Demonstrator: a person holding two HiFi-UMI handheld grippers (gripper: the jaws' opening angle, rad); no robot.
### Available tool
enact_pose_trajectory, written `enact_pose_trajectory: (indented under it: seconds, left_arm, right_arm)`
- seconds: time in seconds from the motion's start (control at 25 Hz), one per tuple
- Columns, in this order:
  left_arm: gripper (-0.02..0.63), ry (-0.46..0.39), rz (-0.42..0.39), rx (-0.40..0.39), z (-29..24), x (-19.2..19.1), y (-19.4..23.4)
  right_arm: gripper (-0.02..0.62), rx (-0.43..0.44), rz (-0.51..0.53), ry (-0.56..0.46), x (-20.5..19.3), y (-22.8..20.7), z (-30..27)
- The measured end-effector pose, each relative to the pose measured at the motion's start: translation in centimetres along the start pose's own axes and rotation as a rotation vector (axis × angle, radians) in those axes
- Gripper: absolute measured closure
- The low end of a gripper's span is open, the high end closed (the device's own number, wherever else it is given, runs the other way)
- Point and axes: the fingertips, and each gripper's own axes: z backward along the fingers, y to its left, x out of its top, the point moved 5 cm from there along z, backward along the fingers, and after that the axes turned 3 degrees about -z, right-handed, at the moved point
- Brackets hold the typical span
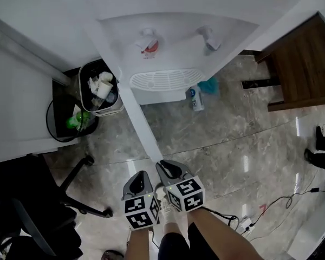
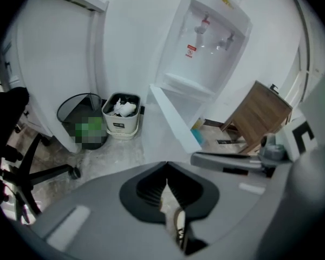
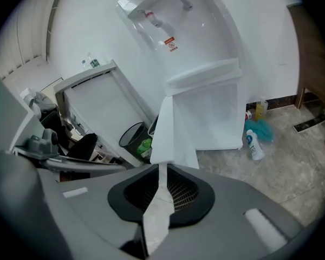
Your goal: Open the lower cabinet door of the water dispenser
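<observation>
The white water dispenser (image 1: 173,42) stands ahead with its two taps above a drip tray. Its lower cabinet door (image 1: 141,118) is swung wide open, and its free edge points at me. In the right gripper view the door (image 3: 170,134) ends just in front of my right gripper (image 3: 161,169). Those jaws show a narrow slit, and I see no pad pressing on the door. My left gripper (image 2: 167,169) is beside it with its tips together and holds nothing. In the head view the left gripper (image 1: 143,173) and right gripper (image 1: 160,164) sit side by side at the door's tip.
A white bin (image 1: 100,88) full of rubbish and a black mesh bin (image 1: 70,121) stand left of the dispenser. A bottle (image 1: 194,99) lies on the floor to its right. A wooden cabinet (image 1: 303,64) is at far right, an office chair (image 1: 38,199) at lower left, and cables (image 1: 244,223) at lower right.
</observation>
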Motion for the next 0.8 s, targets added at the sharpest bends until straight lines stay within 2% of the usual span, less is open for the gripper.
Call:
enact_pose_trajectory:
  seconds: [0.08,0.24,0.4,0.56,0.68,0.8]
  left_arm:
    - [0.6,-0.001,0.015,0.014,0.4,-0.3,1.1]
    - [0.6,-0.006,0.031,0.024,0.9,-0.6,2.3]
    - [0.6,0.009,0.028,-0.003,1.8,-0.9,1.3]
    - [0.6,0.047,0.016,-0.044,4.0,-0.8,-1.5]
    - [0.6,0.095,0.018,-0.067,6.7,-0.7,-3.8]
    - [0.6,0.112,-0.019,-0.075,9.4,0.0,-5.8]
  right_arm:
    - [0.602,-0.014,-0.028,-0.01,-0.2,0.8,-0.4]
    - [0.603,-0.026,-0.019,-0.003,-0.6,1.5,-0.7]
    - [0.603,-0.045,-0.012,0.037,-1.3,1.6,0.8]
    - [0.603,-0.06,-0.031,0.055,-1.1,2.0,5.5]
    - [0.603,-0.076,-0.086,0.053,-0.8,2.5,9.9]
    - [0.603,-0.104,-0.131,0.039,0.0,3.1,13.7]
